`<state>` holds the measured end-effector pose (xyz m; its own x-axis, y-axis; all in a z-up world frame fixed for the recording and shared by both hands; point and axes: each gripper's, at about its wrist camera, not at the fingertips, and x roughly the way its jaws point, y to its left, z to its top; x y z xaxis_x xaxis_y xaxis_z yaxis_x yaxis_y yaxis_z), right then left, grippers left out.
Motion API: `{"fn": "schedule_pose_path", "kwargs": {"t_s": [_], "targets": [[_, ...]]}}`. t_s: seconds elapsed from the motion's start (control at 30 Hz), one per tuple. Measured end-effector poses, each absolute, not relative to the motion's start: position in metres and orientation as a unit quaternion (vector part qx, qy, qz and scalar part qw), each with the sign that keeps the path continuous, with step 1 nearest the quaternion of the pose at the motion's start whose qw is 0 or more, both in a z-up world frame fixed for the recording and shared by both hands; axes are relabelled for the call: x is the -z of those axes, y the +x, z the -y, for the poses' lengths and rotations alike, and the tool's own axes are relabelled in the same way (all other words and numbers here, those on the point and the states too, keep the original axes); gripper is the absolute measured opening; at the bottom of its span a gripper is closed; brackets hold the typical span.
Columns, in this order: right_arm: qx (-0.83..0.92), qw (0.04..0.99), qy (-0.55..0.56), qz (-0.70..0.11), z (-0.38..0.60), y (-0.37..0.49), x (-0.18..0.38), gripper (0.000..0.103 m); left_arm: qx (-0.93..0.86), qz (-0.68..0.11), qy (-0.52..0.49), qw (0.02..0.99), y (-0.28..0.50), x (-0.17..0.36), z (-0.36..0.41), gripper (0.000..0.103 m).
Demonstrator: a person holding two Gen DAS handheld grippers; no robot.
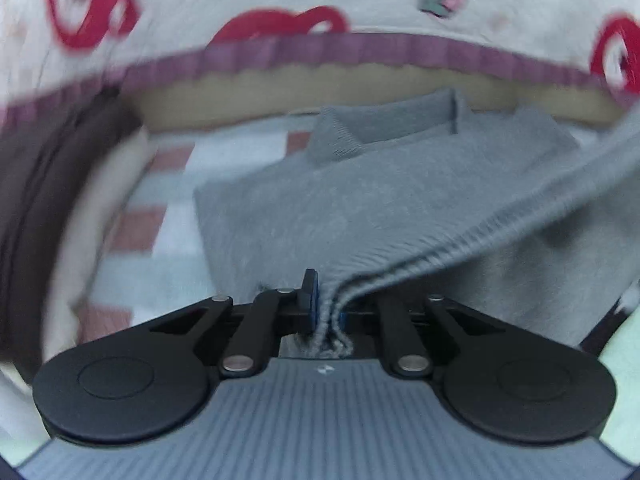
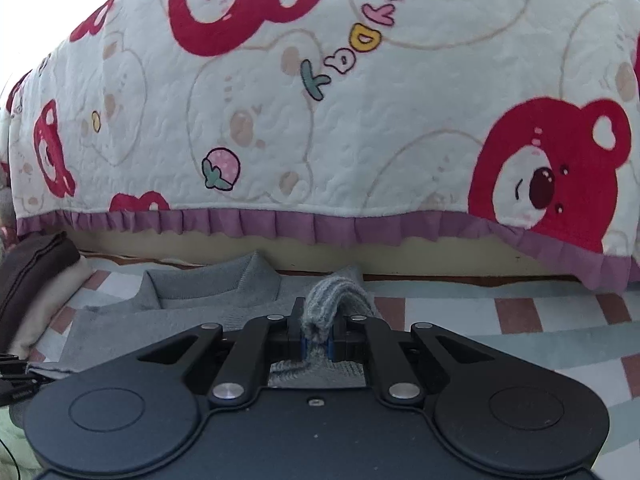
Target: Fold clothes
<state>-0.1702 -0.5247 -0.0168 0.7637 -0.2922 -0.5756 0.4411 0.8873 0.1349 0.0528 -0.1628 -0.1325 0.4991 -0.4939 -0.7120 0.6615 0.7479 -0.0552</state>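
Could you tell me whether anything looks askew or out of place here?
Nothing stands out. Both grippers pinch ribbed edges of the grey sweater, which lies collar-up on the striped sheet.

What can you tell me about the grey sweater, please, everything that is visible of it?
The grey sweater is a soft knit with a ribbed collar and ribbed hem, lying spread on the checked sheet, collar toward the bear-print cover. The left tool is shut on a bunched ribbed edge, lifted off the body; the right tool is shut on another ribbed fold. Folded brown and cream cloth lies beside it.
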Motion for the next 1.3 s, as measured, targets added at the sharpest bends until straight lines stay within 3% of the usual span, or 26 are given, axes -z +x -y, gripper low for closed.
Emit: {"fn": "schedule_pose_path", "kwargs": {"t_s": [0.1,0.47,0.57,0.7,0.9,0.97,1.07,1.23,1.3], "targets": [[0.202,0.929,0.118,-0.287,0.519,-0.163,0.011,0.010,0.344,-0.371,0.070,0.860,0.060,0.130,0.152,0.011],[0.214,0.924,0.122,-0.293,0.517,-0.148,0.014,0.010,0.336,-0.294,0.102,0.889,0.036,0.114,0.153,0.007],[0.213,0.924,0.103,-0.300,0.525,-0.128,0.006,0.010,0.341,-0.309,0.083,0.884,0.052,0.107,0.165,0.006],[0.214,0.923,0.076,-0.312,0.549,-0.072,-0.013,0.010,0.325,-0.268,0.133,0.897,0.089,0.087,0.196,0.006],[0.182,0.966,0.064,-0.173,0.566,-0.017,-0.063,0.010,0.259,-0.186,0.069,0.945,0.162,0.005,0.196,0.006],[0.184,0.962,0.083,-0.182,0.568,-0.025,-0.043,0.010,0.252,-0.164,0.057,0.952,0.166,-0.006,0.192,0.006],[0.190,0.954,0.110,-0.205,0.570,-0.039,-0.007,0.010,0.262,-0.200,0.038,0.943,0.151,0.029,0.183,0.006],[0.198,0.937,0.155,-0.242,0.575,-0.061,0.051,0.010,0.296,-0.364,0.037,0.882,0.108,0.137,0.177,0.006],[0.201,0.930,0.173,-0.256,0.577,-0.071,0.075,0.010,0.314,-0.393,0.040,0.863,0.099,0.146,0.181,0.006]]}}
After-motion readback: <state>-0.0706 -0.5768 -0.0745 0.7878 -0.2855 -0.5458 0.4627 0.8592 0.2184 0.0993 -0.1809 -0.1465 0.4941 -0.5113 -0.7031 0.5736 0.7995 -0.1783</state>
